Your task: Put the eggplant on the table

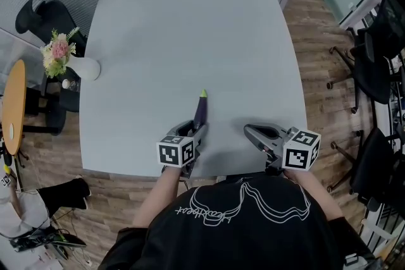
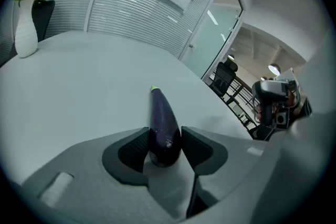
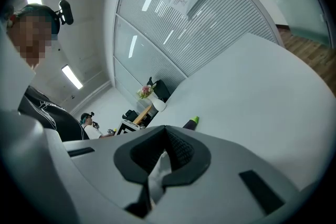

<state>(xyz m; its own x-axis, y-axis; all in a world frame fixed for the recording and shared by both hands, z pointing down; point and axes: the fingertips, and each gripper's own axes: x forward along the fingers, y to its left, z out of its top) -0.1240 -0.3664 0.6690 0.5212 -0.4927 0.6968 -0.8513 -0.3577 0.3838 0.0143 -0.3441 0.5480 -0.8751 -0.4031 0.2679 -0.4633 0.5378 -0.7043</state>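
Eggplant (image 2: pixel 164 128): dark purple, glossy, with a green stem tip. It is clamped at its blunt end between the two jaws of the left tool (image 2: pixel 164 143), with both dark pads pressing its sides. The body points straight out ahead of the jaws, stem tip farthest from the tool.

Position: over the near part of the grey counter (image 1: pixel 190 28), close to the person's edge. Whether its underside touches the surface cannot be told.

Left tool: angled downward, gripping the eggplant and nothing else.

Right tool (image 3: pixel 167 136): jaws closed together with nothing between them. It is held over the near counter edge, to the right of the eggplant and apart from it.

White vase (image 1: pixel 87 68): holds pink flowers (image 1: pixel 59 50) and stands at the counter's far left edge, well apart from both tools.
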